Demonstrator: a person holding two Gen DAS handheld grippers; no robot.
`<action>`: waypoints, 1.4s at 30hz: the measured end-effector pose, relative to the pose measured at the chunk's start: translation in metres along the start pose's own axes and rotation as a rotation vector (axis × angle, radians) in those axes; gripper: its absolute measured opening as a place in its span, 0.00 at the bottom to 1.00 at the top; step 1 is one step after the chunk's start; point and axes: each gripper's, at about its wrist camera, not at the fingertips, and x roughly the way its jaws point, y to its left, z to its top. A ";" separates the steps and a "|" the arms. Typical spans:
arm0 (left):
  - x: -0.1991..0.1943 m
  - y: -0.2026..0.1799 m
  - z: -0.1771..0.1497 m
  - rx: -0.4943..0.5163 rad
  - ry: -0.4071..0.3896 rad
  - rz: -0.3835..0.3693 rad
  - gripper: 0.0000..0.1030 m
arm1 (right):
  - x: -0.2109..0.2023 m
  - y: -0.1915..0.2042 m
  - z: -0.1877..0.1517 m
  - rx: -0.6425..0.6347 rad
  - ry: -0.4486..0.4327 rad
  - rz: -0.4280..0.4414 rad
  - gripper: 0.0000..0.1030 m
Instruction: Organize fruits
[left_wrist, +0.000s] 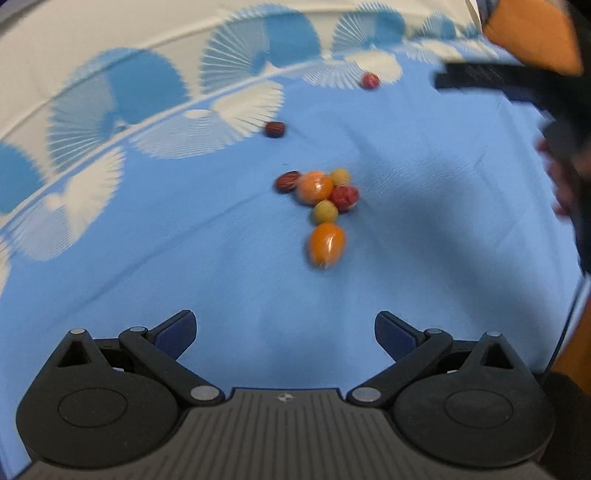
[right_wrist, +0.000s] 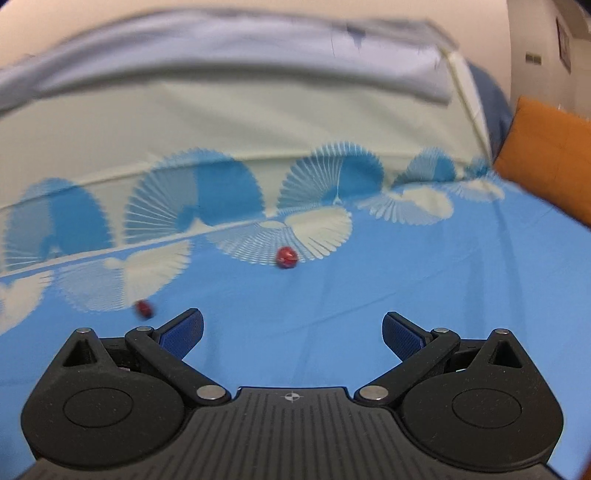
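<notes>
In the left wrist view a cluster of small fruits lies on the blue cloth (left_wrist: 184, 258): two orange ones (left_wrist: 327, 244) (left_wrist: 314, 187), two yellow-green ones (left_wrist: 325, 212) (left_wrist: 340, 176), a red one (left_wrist: 344, 196) and a dark red one (left_wrist: 287, 181). A dark red fruit (left_wrist: 275, 129) and a red fruit (left_wrist: 369, 80) lie apart, farther back. My left gripper (left_wrist: 285, 332) is open and empty, short of the cluster. My right gripper (right_wrist: 292, 332) is open and empty; the red fruit (right_wrist: 286, 257) lies ahead of it and the dark red fruit (right_wrist: 144, 308) is by its left finger. The right gripper also shows blurred in the left wrist view (left_wrist: 524, 88).
The cloth has a band of blue and white fan patterns (right_wrist: 207, 199) toward the back, with a cream area (right_wrist: 258, 114) beyond. An orange cushion (right_wrist: 550, 155) stands at the right edge.
</notes>
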 end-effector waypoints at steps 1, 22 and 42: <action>0.017 -0.001 0.007 0.013 0.011 -0.001 1.00 | 0.026 -0.004 0.005 0.021 0.007 -0.006 0.99; 0.081 0.006 0.031 0.003 -0.004 -0.129 0.27 | 0.216 0.021 0.033 -0.068 0.040 -0.048 0.30; 0.011 0.028 -0.029 -0.016 -0.086 -0.084 0.86 | 0.007 0.028 -0.047 -0.018 0.108 0.121 0.31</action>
